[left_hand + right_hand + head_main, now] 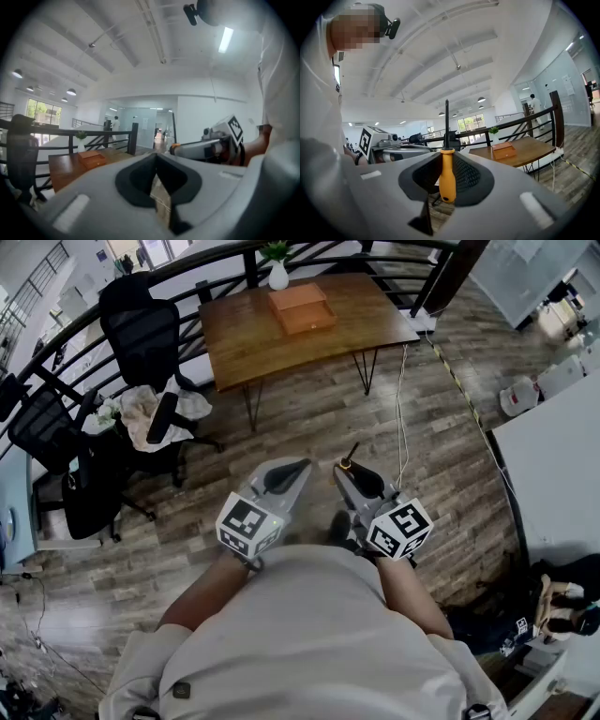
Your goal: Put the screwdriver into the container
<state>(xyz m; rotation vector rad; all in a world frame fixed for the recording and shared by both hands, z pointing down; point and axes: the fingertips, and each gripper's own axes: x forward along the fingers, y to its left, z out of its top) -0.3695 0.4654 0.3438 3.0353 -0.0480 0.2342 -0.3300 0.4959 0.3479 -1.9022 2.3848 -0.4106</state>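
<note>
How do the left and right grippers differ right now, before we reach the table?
The right gripper has its jaws shut on the orange-handled screwdriver. The left gripper has its jaws together on nothing. A dark shaft sticks out past the right gripper's jaws, and nothing protrudes from the left. Both are held close to the person, aimed toward the wooden table and its container.

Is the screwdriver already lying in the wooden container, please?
No, the right gripper holds the screwdriver between its jaws, away from the container.
</note>
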